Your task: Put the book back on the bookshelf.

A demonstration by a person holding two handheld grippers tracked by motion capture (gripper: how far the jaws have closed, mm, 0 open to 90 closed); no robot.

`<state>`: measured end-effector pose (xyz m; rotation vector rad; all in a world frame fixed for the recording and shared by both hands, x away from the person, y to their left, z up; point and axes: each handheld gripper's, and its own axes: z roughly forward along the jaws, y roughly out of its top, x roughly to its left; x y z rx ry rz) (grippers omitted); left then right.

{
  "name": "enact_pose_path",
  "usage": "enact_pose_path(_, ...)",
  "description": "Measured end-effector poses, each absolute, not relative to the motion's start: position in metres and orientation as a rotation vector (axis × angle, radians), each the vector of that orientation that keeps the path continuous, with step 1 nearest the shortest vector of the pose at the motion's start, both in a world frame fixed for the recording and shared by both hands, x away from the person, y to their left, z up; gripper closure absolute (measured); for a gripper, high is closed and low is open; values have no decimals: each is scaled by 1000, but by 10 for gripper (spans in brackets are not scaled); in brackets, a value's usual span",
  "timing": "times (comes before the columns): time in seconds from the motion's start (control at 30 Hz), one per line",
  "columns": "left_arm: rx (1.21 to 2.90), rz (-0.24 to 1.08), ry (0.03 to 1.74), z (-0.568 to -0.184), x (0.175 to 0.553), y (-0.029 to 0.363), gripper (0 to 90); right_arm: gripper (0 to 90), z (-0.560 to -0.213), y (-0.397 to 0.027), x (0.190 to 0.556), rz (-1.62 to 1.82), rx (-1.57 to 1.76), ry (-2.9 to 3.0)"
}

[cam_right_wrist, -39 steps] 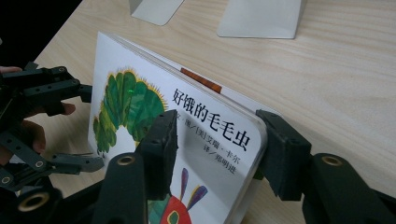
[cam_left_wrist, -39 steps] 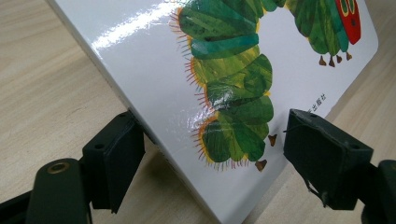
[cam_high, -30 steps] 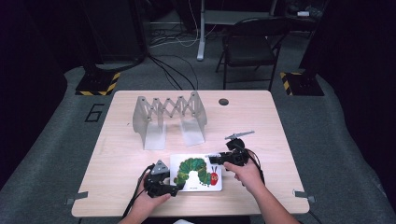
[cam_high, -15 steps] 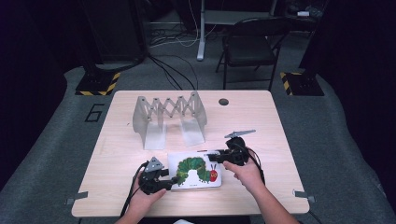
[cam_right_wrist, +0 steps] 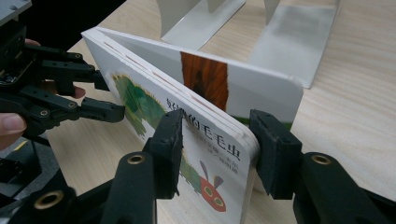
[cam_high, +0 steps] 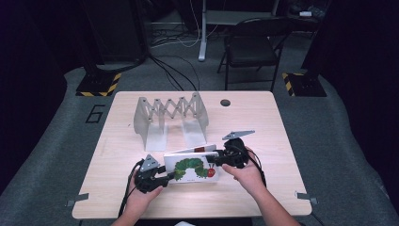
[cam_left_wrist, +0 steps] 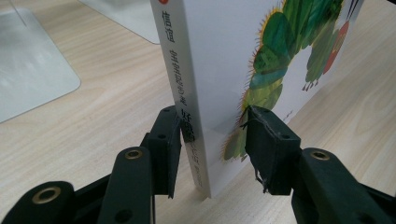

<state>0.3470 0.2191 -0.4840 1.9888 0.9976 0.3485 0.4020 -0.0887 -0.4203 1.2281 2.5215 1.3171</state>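
Book (cam_right_wrist: 205, 140) cover: green caterpillar, Chinese title ending 毛毛虫; spine 信谊.

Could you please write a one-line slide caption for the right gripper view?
Right gripper clamps the caterpillar board book near the bookend rack.

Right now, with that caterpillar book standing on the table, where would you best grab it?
By its two short ends, one from each side. The book stands on its long edge, thin enough for jaws to straddle: the left gripper clamps the spine end, the right gripper the open end, which also holds the splaying pages together.
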Motion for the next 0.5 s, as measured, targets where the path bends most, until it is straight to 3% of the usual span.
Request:
enact_pose_path(0.1, 2018, 388, 973, -485, 346, 219, 591, 490, -421, -87, 402, 1308, 1216, 2532)
enact_pose_path(0.5, 2058, 451, 925, -488, 342, 218, 605, 441, -428, -87, 400, 1319, 1205, 2581)
